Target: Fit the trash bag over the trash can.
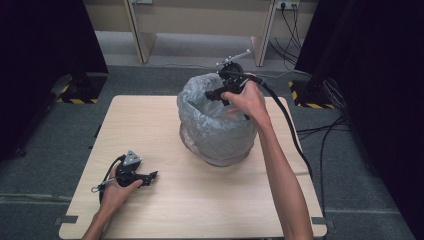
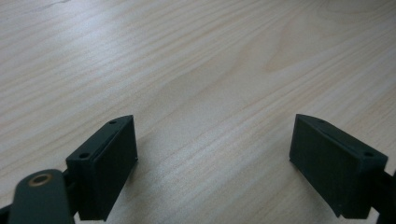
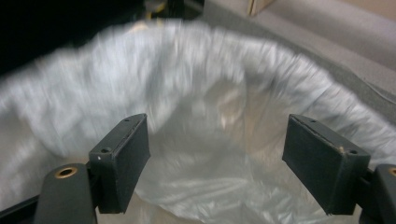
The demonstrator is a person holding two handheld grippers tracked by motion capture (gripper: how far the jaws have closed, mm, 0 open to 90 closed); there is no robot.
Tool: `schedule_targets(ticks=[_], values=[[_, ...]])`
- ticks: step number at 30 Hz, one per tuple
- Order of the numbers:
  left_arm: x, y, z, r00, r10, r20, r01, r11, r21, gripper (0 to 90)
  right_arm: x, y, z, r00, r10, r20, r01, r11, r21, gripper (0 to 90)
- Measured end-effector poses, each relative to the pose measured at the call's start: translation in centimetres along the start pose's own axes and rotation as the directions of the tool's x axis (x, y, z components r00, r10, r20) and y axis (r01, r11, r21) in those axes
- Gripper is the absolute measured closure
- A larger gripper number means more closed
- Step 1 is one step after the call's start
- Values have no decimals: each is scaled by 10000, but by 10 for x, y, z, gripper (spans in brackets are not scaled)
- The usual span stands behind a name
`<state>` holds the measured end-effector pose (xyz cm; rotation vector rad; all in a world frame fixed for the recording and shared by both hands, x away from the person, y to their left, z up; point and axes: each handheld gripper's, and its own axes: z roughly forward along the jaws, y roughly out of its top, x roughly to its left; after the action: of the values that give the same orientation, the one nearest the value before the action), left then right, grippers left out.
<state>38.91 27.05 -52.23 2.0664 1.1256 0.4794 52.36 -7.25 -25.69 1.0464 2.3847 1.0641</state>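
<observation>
- While the right forearm stretches far forward across the surface [image 1: 200,200], the right hand [image 1: 248,100] holds the right gripper [image 1: 210,94] above the rim of the bin [image 1: 215,125], pointing left over its mouth.
- Its 2 fingers [image 3: 122,168] stand spread wide with nothing between them; past them lies the open, clear plastic liner [image 3: 224,84], blurred.
- The bin sits at the middle of the surface, toward the far edge.
- The left hand [image 1: 117,190] rests near the front left corner, holding the left gripper [image 1: 152,175] low and level.
- Its fingers [image 2: 109,163] are spread apart over bare wood, gripping nothing.
</observation>
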Motion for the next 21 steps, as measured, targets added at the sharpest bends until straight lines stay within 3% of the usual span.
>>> schedule_targets(ticks=[5, 8, 14, 16, 18, 21], values=[[0, 0, 0, 10000, -4, 2, 4, 10000, -4, 140, 1, 4, -7, 9987, 464, -233, -481, 9959, -760, 239], [0, 0, 0, 10000, 0, 0, 0, 10000, -2, 140, 6, 6, 1, 9987, 461, -226, -478, 9958, -784, 233], [0, 0, 0, 10000, -7, 6, 7, 10000, -7, 140, 13, 5, 40, 9995, 318, -77, -317, 9995, 70, 240], [0, 0, 0, 10000, 1, 7, -1, 10000, -1, 140, 13, 5, 44, 9996, 141, 265, -147, 9996, 252, 223], [0, 0, 0, 10000, 4, 5, -4, 10000, -1, 140, 12, 4, 47, 9997, 141, 199, -150, 9989, 445, 233], [0, 0, 0, 10000, 13, 9, -13, 10000, 5, 140, 11, -2, 60, 9996, -67, 264, 32, 9914, 1310, 233]])
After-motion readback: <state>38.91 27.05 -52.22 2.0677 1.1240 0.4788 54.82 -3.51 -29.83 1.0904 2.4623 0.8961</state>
